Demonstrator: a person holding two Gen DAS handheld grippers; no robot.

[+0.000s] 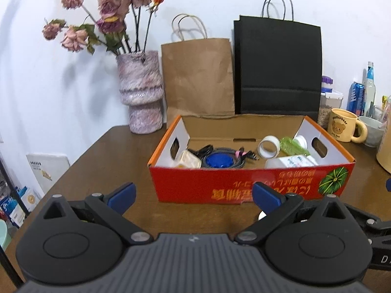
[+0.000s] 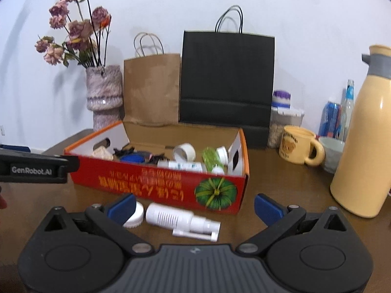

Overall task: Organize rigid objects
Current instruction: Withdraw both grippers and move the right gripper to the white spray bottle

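Note:
A red cardboard box [image 1: 220, 183] [image 2: 151, 180] stands open on the brown table. It holds a tape roll [image 1: 268, 147], a green bottle [image 1: 290, 145], white bottles [image 1: 290, 162], a blue disc with coiled cables [image 1: 218, 160] and a cream item [image 1: 188, 160]. In the right wrist view a white spray bottle [image 2: 180, 221] and a white cap [image 2: 134, 216] lie on the table in front of the box, between the open fingers of my right gripper [image 2: 195, 206]. My left gripper [image 1: 194, 195] is open and empty just before the box's front wall.
A vase of dried roses [image 1: 140, 90], a brown paper bag [image 1: 198, 78] and a black bag [image 1: 278, 66] stand behind the box. To the right are a yellow bear mug [image 2: 299, 146], a bowl [image 2: 332, 152], cans and a tall yellow thermos [image 2: 364, 141].

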